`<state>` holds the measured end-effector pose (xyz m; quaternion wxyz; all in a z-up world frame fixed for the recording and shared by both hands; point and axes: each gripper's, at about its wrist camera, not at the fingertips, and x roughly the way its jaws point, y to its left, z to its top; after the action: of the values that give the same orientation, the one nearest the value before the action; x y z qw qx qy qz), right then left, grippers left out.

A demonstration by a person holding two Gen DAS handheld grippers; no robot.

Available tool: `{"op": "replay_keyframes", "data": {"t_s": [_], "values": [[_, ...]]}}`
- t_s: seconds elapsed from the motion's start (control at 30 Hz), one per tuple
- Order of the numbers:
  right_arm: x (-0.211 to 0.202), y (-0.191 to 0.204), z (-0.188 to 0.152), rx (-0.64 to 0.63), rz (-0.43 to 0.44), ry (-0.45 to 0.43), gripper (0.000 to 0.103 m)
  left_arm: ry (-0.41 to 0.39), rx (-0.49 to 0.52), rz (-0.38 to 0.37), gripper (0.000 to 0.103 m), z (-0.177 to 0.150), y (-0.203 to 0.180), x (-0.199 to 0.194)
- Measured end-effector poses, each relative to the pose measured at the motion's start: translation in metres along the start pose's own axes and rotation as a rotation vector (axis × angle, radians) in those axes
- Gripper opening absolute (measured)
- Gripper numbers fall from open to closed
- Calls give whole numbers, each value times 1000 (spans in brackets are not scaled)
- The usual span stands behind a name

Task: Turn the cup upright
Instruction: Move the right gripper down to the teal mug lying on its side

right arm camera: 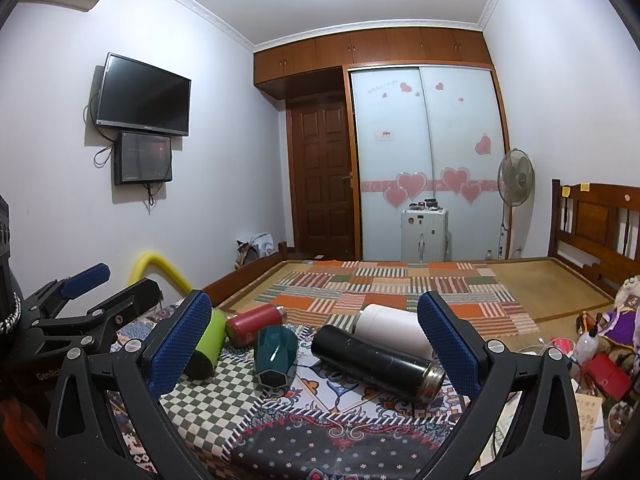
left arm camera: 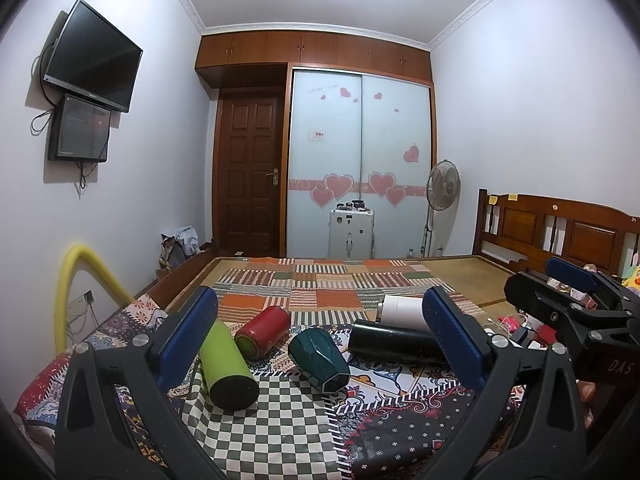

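Several cups lie on their sides on a patterned cloth: a green cup [left arm camera: 228, 364] [right arm camera: 206, 342], a red cup [left arm camera: 264, 332] [right arm camera: 254, 322], a dark teal faceted cup [left arm camera: 318, 354] [right arm camera: 276, 354], a black flask [left arm camera: 394, 342] [right arm camera: 376, 358] and a white cup [left arm camera: 404, 311] [right arm camera: 390, 326]. My left gripper [left arm camera: 320, 336] is open and empty, held above and in front of them. My right gripper [right arm camera: 316, 340] is open and empty too, at a like distance. Each gripper shows at the edge of the other's view: the right one [left arm camera: 568, 296], the left one [right arm camera: 88, 296].
The cups lie on a bed [left arm camera: 360, 280] with a patchwork cover and a wooden headboard [left arm camera: 560, 228] at the right. Clutter with cables and a small bottle [right arm camera: 586, 344] lies at the right. A yellow foam tube [left arm camera: 76, 280] stands at the left wall.
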<state>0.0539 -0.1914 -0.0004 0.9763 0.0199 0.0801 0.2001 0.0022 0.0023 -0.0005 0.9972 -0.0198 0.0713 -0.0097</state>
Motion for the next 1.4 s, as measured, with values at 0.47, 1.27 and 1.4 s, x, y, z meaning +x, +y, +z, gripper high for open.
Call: {"op": "replay_keyframes", "data": {"t_s": [0.47, 1.27, 1.4], "values": [[64, 10, -11, -102, 31, 160, 103, 82, -23, 64, 103, -24, 43, 39], [254, 53, -58, -256, 262, 801, 86, 181, -37, 114, 103, -73, 87, 86], [271, 55, -62, -230, 274, 872, 86, 190, -44, 113, 103, -76, 91, 89]]}}
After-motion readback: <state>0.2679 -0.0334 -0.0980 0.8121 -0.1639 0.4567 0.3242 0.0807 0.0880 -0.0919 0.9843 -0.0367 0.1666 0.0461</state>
